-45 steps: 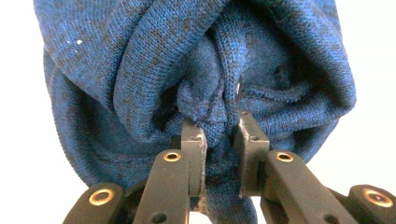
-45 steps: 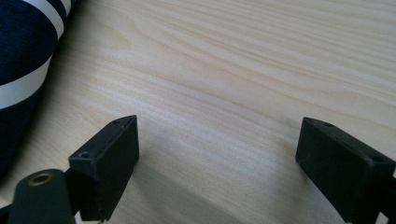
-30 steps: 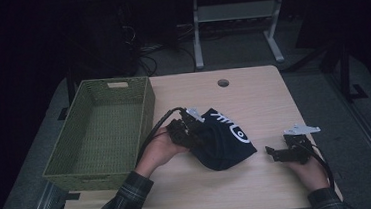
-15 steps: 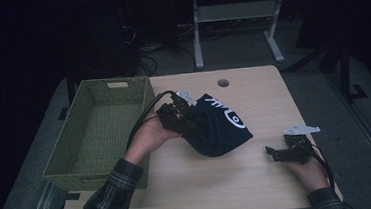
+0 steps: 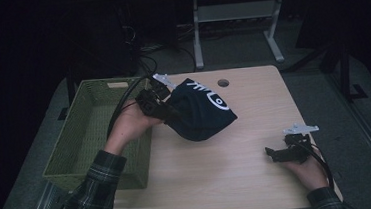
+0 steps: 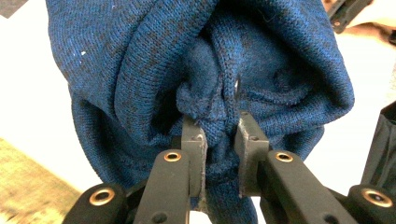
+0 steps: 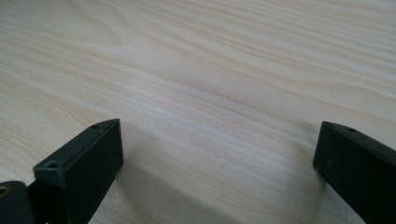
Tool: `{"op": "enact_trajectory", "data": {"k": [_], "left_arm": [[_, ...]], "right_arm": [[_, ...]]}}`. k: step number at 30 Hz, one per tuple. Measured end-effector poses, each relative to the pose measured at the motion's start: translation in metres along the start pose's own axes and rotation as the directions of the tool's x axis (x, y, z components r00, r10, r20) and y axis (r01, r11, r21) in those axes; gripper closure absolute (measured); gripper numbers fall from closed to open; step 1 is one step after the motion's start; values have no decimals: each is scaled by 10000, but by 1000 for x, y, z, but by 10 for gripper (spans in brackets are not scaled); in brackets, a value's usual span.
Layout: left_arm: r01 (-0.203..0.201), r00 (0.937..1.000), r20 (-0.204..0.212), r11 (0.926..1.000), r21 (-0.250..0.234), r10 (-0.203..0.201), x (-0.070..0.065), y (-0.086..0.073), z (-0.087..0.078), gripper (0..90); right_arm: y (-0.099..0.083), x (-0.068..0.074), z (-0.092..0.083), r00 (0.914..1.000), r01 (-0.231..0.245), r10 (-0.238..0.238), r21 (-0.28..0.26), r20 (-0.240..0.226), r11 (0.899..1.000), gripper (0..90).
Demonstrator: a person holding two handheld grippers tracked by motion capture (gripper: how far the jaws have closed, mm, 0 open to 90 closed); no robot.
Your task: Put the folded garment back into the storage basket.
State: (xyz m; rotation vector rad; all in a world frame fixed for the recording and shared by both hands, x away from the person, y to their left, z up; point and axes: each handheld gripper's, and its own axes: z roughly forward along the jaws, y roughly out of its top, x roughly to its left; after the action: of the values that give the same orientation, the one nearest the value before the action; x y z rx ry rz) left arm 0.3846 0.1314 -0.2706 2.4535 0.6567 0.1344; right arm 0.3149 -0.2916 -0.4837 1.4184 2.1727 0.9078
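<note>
The blue knit hat [image 5: 201, 110] is pinched in the left gripper [image 6: 219, 140] and lifted, probably toward the basket [image 5: 84, 147], not yet dropped in, while the right gripper [image 5: 282, 153], jaws just spread wider with nothing between them, is rested on the table [image 5: 219, 172].

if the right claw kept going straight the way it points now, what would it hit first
Probably nothing soon: the right claw, open and empty, points left across the bare table. The dark blue beanie hangs farther back, seemingly off that line, though depth is unclear.
</note>
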Motion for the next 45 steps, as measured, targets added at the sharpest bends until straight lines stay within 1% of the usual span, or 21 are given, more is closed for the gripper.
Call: {"op": "enact_trajectory", "data": {"k": [6,9,11,14,16,21,25,26,28,29,30,32,35,36,37,39,40,41,43,44,45], "left_arm": [[320,9984,-453,9994,-147,-326,12,-9,-24,763],[463,9971,-591,9986,-251,-477,16,-13,-29,763],[686,9945,-766,9972,-293,-707,22,-17,-36,763],[795,9926,-896,9963,-326,-821,27,-21,-40,763],[953,9890,-1095,9946,-415,-993,32,-26,-47,763],[1182,9837,-1298,9914,-555,-1246,38,-35,-58,763],[1439,9734,-1713,9878,-600,-1522,45,-46,-69,763],[1439,9734,-1713,9878,-600,-1522,45,-46,-69,763],[1567,9678,-1889,9855,-645,-1663,50,-54,-76,763],[1567,9678,-1889,9855,-645,-1663,50,-54,-76,763],[1712,9634,-1970,9828,-688,-1816,52,-60,-81,763],[1709,9622,-2031,9829,-687,-1815,54,-63,-83,763],[2018,9523,-2174,9763,-786,-2143,58,-72,-91,763],[2124,9462,-2317,9737,-823,-2259,60,-78,-96,763],[2196,9426,-2388,9720,-842,-2336,61,-81,-98,763],[2228,9404,-2445,9714,-824,-2364,62,-84,-100,763],[2359,9339,-2554,9680,-853,-2501,64,-90,-104,763],[2359,9339,-2554,9680,-853,-2501,64,-90,-104,763],[2499,9274,-2635,9639,-915,-2655,66,-96,-108,763],[2639,9205,-2704,9591,-1028,-2822,68,-103,-111,763],[2639,9205,-2704,9591,-1028,-2822,68,-103,-111,763]], "right_arm": [[0,0,0,10000,21,-21,-7,-21,10000,11],[0,0,0,10000,21,-21,-6,-24,10000,11],[0,0,0,10000,24,-24,-7,-25,10000,11],[0,0,0,10000,25,-25,-8,-25,10000,11],[0,0,0,10000,25,-25,-7,-24,10000,11],[0,0,0,10000,27,-27,-8,-25,10000,11],[0,0,0,10000,24,-24,-9,-24,10000,11],[0,0,0,10000,24,-24,-9,-24,10000,11],[0,0,0,10000,23,-23,-6,-24,10000,11],[0,0,0,10000,24,-24,-6,-25,10000,11],[0,0,0,10000,24,-24,-8,-25,10000,11],[0,0,0,10000,19,-19,-6,-24,10000,11],[0,0,0,10000,16,-16,-6,-25,10000,11],[0,0,0,10000,10,-10,-3,-26,10000,11],[0,0,0,10000,13,-13,-3,-26,10000,11],[0,0,0,10000,14,-14,-6,-25,10000,11],[0,0,0,10000,14,-15,-7,-23,10000,11],[0,0,0,10000,14,-15,-7,-23,10000,11],[0,0,0,10000,19,-19,-7,-24,10000,11],[0,0,0,10000,21,-21,-8,-24,10000,11],[0,0,0,10000,21,-21,-8,-24,10000,11]]}}
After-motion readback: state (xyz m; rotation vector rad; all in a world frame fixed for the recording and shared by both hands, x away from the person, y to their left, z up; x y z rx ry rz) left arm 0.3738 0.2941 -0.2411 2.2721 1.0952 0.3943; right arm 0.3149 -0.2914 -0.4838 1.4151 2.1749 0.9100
